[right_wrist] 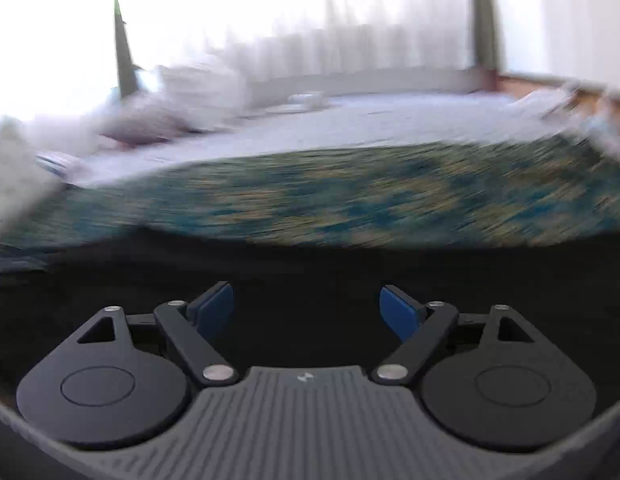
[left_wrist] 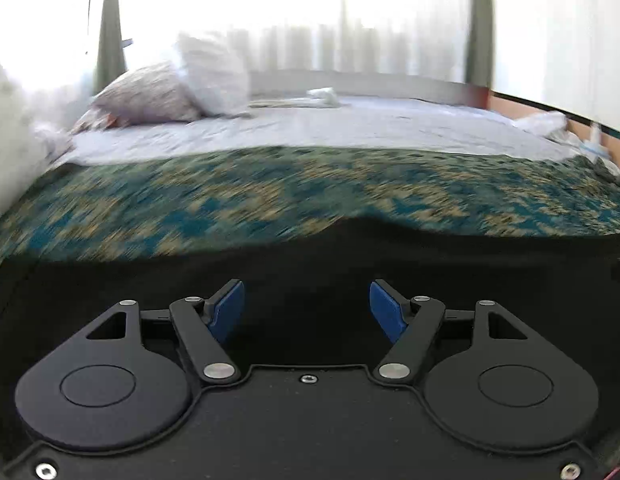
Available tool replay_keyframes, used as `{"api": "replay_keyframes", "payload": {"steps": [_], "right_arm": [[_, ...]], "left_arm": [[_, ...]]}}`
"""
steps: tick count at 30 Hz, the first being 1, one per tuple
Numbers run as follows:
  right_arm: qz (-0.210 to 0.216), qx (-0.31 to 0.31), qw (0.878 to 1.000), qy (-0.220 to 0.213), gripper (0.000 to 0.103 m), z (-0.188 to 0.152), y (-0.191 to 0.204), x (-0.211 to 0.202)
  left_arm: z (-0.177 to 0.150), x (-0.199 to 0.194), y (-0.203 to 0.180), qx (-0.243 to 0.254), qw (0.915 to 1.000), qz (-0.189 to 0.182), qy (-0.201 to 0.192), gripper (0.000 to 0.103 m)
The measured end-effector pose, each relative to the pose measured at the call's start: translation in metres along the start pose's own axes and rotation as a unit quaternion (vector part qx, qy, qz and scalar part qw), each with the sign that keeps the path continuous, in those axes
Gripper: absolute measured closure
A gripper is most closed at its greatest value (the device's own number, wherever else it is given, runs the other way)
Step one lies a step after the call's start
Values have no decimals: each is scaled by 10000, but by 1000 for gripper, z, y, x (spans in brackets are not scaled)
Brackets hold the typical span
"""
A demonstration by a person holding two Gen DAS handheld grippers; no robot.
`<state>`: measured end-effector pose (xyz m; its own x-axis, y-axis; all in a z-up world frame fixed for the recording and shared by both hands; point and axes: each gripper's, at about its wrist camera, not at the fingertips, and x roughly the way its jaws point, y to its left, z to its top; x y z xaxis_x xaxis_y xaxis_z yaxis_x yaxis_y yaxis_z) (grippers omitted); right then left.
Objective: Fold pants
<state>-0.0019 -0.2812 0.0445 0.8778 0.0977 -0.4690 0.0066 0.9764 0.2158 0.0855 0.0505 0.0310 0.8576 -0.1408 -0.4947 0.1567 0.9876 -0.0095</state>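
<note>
Your left tool (left_wrist: 307,306) and right tool (right_wrist: 306,308) both stand wide apart, nothing between their blue pads. The black pants (left_wrist: 310,256) lie just beneath them, spreading toward twelve o'clock over the patterned bedspread (left_wrist: 270,196).

A bedroom, judging by the wide bed (left_wrist: 350,128) with its pale sheet filling the middle of the view. Piled at far left, pillows (left_wrist: 150,92); spread across the near half, a teal and tan patterned bedspread (left_wrist: 270,200). Behind, along the far wall, bright sheer curtains (left_wrist: 350,40) over windows.
</note>
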Motion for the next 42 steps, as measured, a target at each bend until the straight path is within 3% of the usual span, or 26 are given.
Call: {"api": "replay_keyframes", "payload": {"steps": [2,4,6,8,10,11,13,16,21,24,26,31,33,35,38,42], "right_arm": [[651,447,9969,-27,16,-15,3,-9],[748,670,9949,4,16,-28,-2,-13],[388,687,9968,102,18,-36,-15,-13],[93,739,9972,36,31,-42,-35,-21],[-140,881,9960,-87,30,-40,-59,-31],[-480,922,9945,-138,30,-39,-69,-36],[-1114,1043,9879,-279,30,-37,-98,-46],[-1436,1486,9766,-596,33,-37,-145,-62],[-2356,1822,9492,-1018,34,-41,-200,-82],[-2419,2554,9239,-1507,36,-43,-222,-96],[-2734,2953,8962,-1870,34,-49,-230,-110],[-2995,3921,8163,-3002,30,-75,-240,-150],[-3362,4047,7916,-3107,30,-83,-238,-164],[-3582,4233,7731,-3078,47,-92,-239,-173],[-3657,4321,7740,-2837,65,-97,-245,-177],[-3792,3935,7987,-2518,80,-86,-238,-170]], "left_arm": [[-15,-6,18,-153,9998,55,142,35],[-25,-7,31,-289,9990,200,260,38],[-27,-10,43,-484,9984,176,234,38],[-26,-7,45,-492,9981,202,296,38],[-27,-4,38,-308,9985,315,314,36],[-27,-4,36,-224,9986,359,305,35],[-28,-4,31,-75,9987,421,287,34],[-29,-1,28,-67,9989,382,278,34],[-29,0,30,-61,9989,377,266,34],[-30,0,30,-43,9988,413,257,33],[-30,0,29,-51,9988,426,256,32],[-27,-6,29,-189,9976,595,303,31],[-25,-14,31,-275,9968,695,287,31],[-26,-24,35,-275,9966,749,220,31],[-28,-33,40,-185,9949,974,178,31],[-31,-36,57,-353,9904,1320,212,31]]}}
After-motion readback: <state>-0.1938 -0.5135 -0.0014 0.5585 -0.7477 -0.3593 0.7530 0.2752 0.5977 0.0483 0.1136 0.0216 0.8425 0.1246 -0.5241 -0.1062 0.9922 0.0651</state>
